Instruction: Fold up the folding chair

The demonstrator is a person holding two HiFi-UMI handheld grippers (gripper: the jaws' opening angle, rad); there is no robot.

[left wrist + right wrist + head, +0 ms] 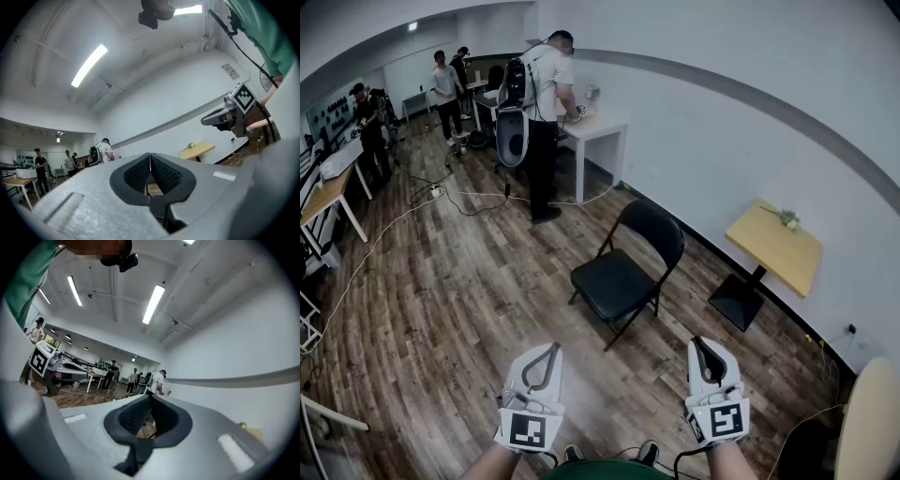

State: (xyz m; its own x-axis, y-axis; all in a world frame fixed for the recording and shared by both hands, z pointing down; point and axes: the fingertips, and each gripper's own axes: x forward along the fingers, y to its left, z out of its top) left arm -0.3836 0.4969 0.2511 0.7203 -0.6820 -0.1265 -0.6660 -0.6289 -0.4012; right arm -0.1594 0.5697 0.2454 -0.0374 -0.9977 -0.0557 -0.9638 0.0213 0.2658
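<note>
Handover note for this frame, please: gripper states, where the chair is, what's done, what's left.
Left gripper: jaws shut, empty.
Right gripper: jaws shut, empty.
Both are held out short of the chair.
Folding chair: stands open on the wood floor ahead, untouched; a yellow table is to its right by the wall.
Done: nothing.
Left: step closer, open the jaws, probably grip backrest and seat, fold it flat.

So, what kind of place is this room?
Likely a lab or workshop: a person wearing a backpack rig at a white work table, loose cables on the wood-plank floor, and a black metal folding chair.
</note>
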